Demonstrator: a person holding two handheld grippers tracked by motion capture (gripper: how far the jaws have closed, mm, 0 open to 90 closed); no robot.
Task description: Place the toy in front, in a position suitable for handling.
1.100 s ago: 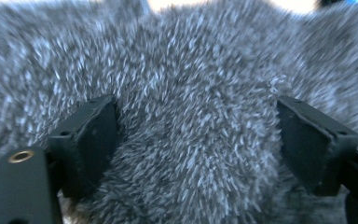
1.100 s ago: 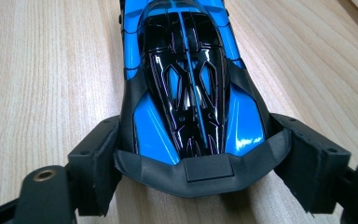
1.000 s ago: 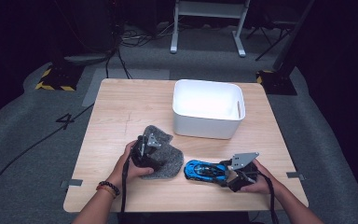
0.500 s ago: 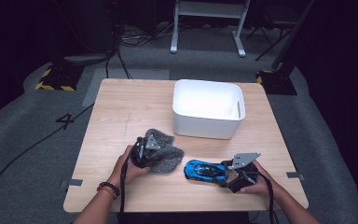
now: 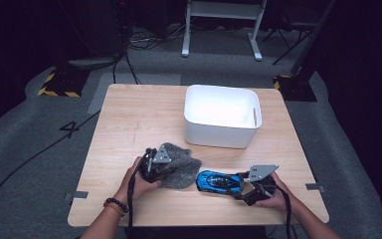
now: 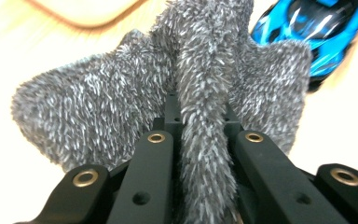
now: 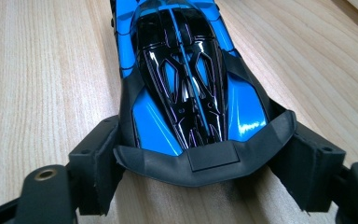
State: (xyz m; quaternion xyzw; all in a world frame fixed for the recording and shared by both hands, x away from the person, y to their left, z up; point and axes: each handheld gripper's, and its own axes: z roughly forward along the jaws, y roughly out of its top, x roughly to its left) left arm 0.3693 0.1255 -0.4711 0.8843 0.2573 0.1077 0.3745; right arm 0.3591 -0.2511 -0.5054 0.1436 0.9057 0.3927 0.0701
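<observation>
left tongs point(image 6: 200, 154) clamped on grey cloth point(image 6: 121, 93); right tongs point(image 7: 200, 177) closing, gripping blue car point(image 7: 186, 79).

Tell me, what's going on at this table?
A person works two hand-held grippers at a wooden table. The left gripper has just closed its jaws on a fuzzy grey cloth, pinching a fold of it. The right gripper has its jaws around the rear of a blue toy car that sits on the table. A white bin stands just behind both.
</observation>
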